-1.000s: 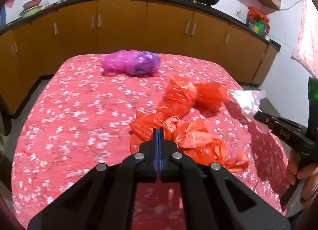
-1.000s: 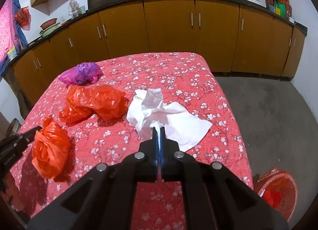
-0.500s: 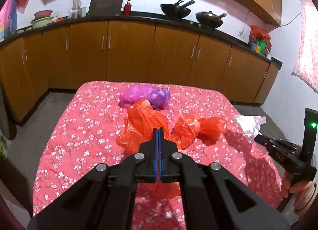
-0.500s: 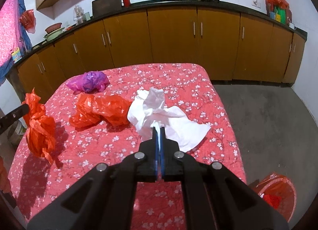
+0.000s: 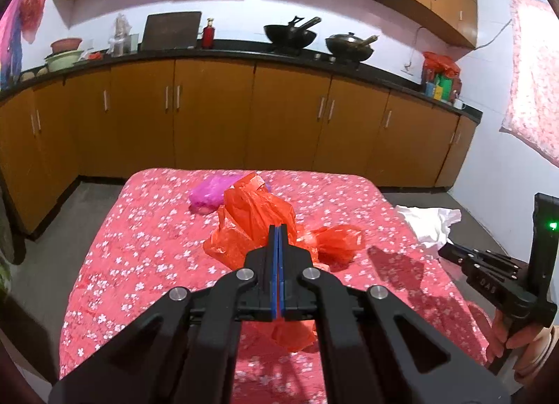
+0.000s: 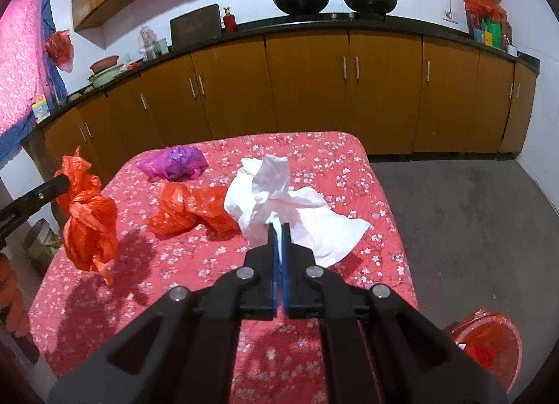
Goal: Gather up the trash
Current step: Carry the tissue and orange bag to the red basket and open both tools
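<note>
Both pieces of trash have come up off the worktop (image 6: 367, 166) in the last second. The left gripper (image 5: 277, 229) has its fingers pressed together on an orange plastic bag (image 5: 256, 219), which a moment ago lay crumpled on the flowered cloth and now hangs clear of it; the right wrist view shows it dangling at the left (image 6: 89, 226), with its shadow on the cloth below. The right gripper (image 6: 279, 229) is likewise clamped on a white sheet of paper (image 6: 279, 201), now raised, though its lower corner looks as if it may still brush the cloth; that is hard to tell from this angle.

Still lying on the worktop are a second orange bag (image 6: 190, 210), just beside the paper, and a purple bag (image 6: 174, 163) nearer the far edge.

With both hands loaded and lifted, the picking step looks done for these two items. The likely next move is to carry them to the red bin (image 6: 485, 344) on the floor at the right, off the near corner of the worktop. Two pieces would then remain to collect.
</note>
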Demonstrator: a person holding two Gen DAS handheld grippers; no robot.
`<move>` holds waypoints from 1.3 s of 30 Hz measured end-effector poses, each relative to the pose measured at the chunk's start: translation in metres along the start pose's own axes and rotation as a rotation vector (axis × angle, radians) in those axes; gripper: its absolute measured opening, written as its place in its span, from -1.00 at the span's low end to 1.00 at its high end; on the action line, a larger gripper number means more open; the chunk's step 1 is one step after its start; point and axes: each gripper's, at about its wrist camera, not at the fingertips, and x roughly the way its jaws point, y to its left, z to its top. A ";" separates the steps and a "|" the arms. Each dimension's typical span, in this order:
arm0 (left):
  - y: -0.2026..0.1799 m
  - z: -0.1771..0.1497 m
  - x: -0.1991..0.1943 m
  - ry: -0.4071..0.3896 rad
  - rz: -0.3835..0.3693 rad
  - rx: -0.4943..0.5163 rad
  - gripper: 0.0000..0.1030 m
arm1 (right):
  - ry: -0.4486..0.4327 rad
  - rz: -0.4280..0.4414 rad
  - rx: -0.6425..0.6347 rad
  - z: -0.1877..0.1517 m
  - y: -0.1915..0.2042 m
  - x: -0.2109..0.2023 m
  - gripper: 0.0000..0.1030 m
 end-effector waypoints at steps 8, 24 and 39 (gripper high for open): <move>-0.020 0.004 -0.003 -0.013 -0.029 0.032 -1.00 | -0.017 -0.002 0.017 -0.002 -0.009 -0.016 -0.93; -0.096 0.005 0.004 -0.019 -0.167 0.130 -1.00 | -0.061 -0.106 0.079 -0.012 -0.067 -0.050 -0.93; -0.227 -0.009 0.021 0.001 -0.386 0.241 -1.00 | -0.105 -0.359 0.224 -0.053 -0.187 -0.116 -0.93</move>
